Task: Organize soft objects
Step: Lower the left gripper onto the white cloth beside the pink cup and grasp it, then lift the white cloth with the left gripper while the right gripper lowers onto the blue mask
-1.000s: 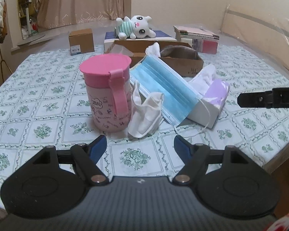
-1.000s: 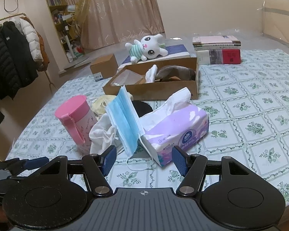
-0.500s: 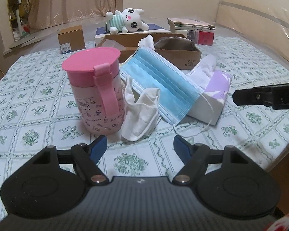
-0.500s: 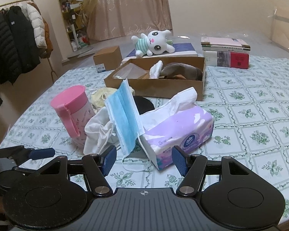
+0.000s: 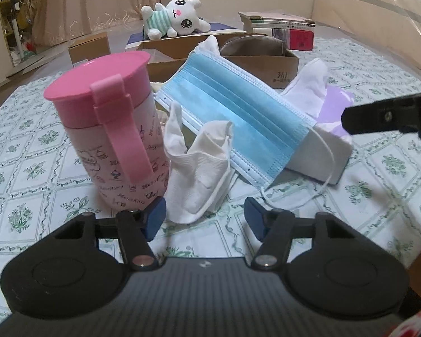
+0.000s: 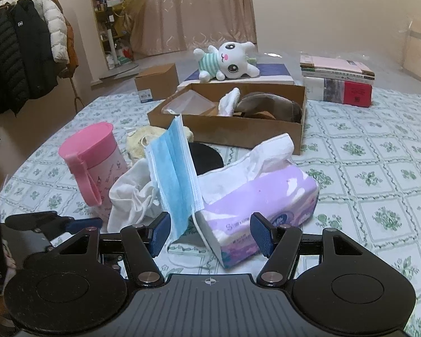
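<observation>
Left wrist view: my left gripper (image 5: pixel 205 214) is closer to the white cloth mask (image 5: pixel 202 168) beside the pink cup (image 5: pixel 109 129); jaws just narrowed, gripping nothing. Right gripper (image 6: pixel 210 236) open before the tissue pack (image 6: pixel 261 199). Pickup looks imminent.

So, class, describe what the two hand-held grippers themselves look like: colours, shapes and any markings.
The left gripper and the right gripper match: each has a black ribbed body with a small white mark at its centre, two round black discs at the sides, black linkage arms with silver pivot pins, and dark blue textured pads on the fingers. No cables show.
</observation>
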`<state>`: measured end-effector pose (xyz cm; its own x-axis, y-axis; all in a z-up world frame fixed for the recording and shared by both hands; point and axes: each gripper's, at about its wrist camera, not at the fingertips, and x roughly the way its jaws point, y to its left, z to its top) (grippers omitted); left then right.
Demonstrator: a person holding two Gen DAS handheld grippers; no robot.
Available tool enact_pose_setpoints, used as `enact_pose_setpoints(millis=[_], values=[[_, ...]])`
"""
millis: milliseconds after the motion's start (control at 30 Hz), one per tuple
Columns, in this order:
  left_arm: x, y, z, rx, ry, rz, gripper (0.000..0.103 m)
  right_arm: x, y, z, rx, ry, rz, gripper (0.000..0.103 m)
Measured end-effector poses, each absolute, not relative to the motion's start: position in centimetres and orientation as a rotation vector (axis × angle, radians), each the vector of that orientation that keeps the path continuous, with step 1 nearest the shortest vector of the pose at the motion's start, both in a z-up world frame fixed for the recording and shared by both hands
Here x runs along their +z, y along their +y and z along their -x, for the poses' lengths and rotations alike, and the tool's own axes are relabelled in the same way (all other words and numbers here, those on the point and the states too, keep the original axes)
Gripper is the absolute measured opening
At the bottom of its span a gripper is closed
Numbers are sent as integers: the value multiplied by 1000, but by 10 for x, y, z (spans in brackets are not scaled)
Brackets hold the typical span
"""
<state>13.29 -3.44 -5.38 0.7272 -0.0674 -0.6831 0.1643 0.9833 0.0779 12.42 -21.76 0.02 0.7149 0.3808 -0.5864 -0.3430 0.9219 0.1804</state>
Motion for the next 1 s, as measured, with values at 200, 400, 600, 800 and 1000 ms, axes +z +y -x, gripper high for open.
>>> enact_pose_setpoints(millis=[200,400,600,800,1000], values=[[-64,-41,-145,-98,721,-164,56,-4,-214,-134,411,663,-47,63],[-72,-44,-157,-76,714,-178,42,-8,-214,-139,411,666,-40,63],[-73,-44,-164,-91,729,-171,11,-9,-214,-143,414,666,-28,63],[-64,-35,-148,-128,752,-171,7,-6,-203,-144,442,657,1,63],[-53,-14,-116,-152,775,-154,7,-7,-180,-147,511,656,54,63]])
